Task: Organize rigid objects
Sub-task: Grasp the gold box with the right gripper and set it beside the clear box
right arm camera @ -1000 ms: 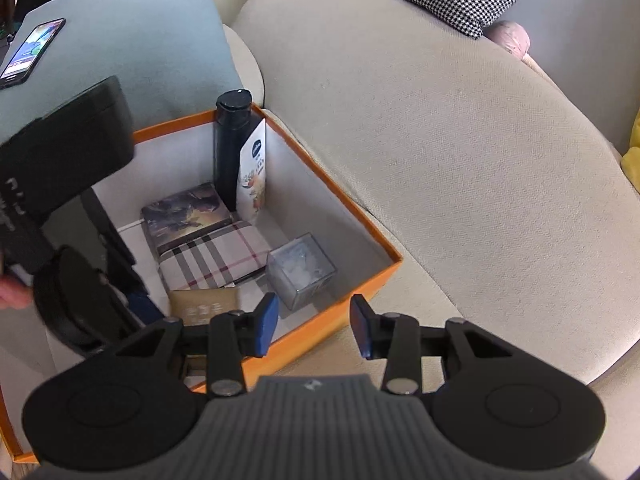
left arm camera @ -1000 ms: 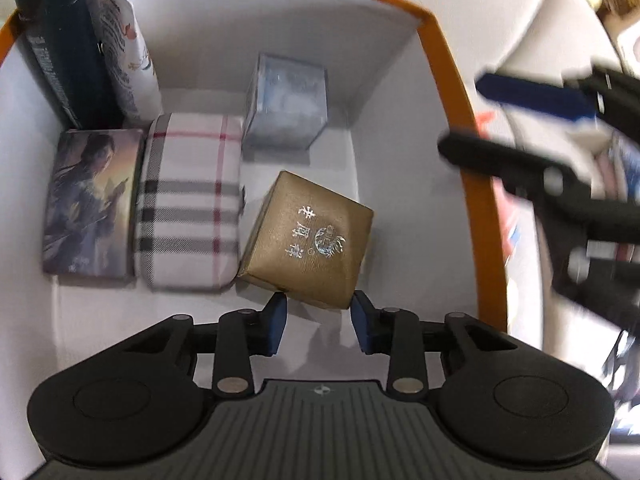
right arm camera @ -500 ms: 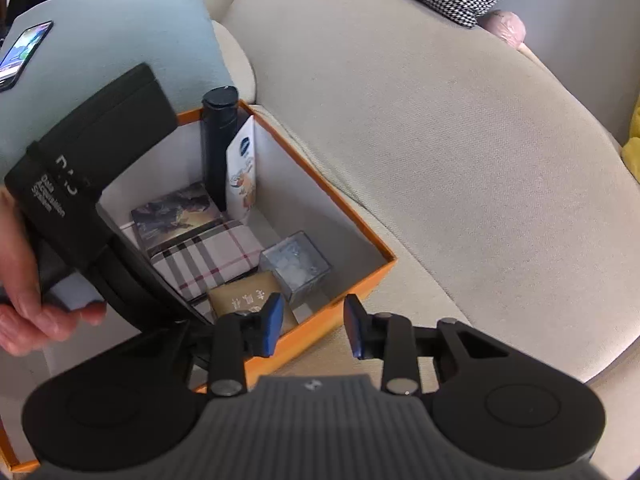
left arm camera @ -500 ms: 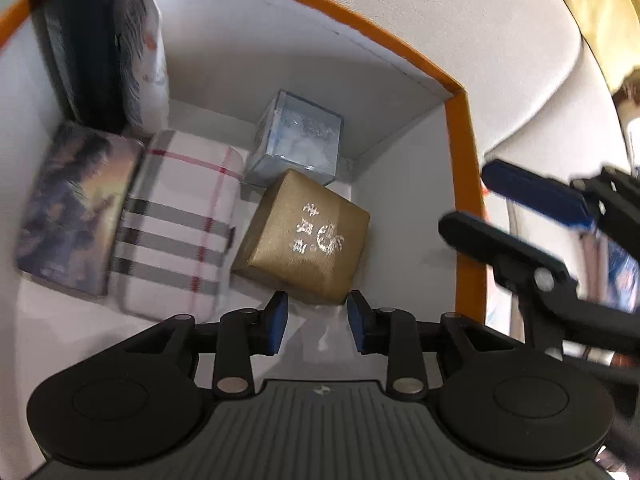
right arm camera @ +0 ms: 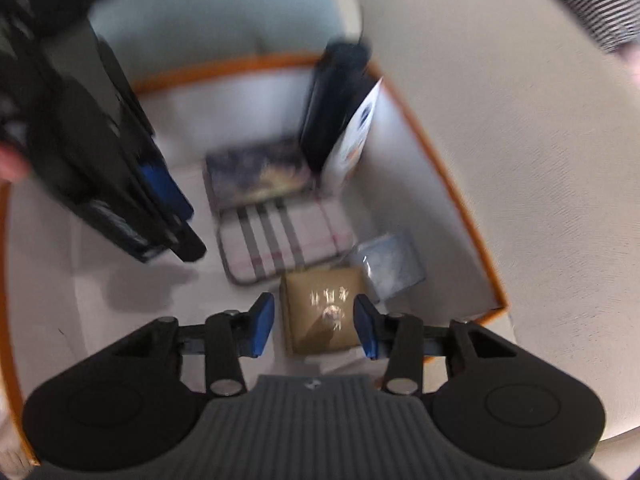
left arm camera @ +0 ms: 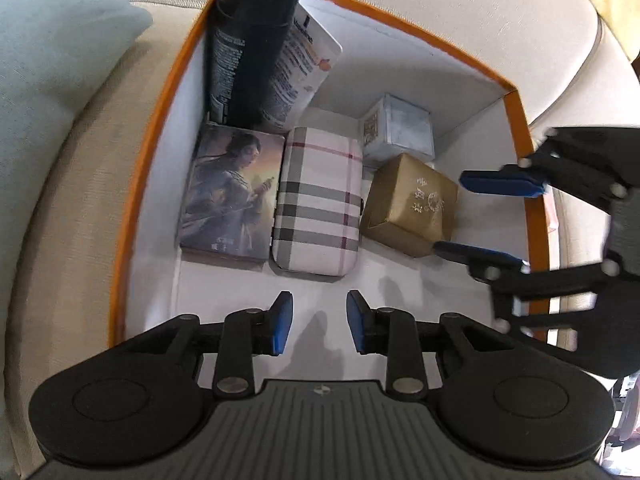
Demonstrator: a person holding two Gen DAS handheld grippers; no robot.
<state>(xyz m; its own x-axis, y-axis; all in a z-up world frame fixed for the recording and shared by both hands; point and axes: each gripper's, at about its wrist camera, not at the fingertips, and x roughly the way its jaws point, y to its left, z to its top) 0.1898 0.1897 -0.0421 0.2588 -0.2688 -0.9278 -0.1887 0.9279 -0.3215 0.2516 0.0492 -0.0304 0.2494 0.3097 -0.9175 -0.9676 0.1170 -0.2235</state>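
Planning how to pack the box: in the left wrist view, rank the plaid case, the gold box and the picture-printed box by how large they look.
1. Picture-printed box and plaid case: alike, no ranking.
2. Gold box: smallest.

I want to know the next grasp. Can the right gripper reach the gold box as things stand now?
Probably yes. The right gripper has just been opening and its jaws straddle the gold box from above, nothing covering it; the left gripper is off to the side.

Orange-rimmed white box (left arm camera: 516,128) holds a plaid case (left arm camera: 318,204) and gold box (left arm camera: 412,204).
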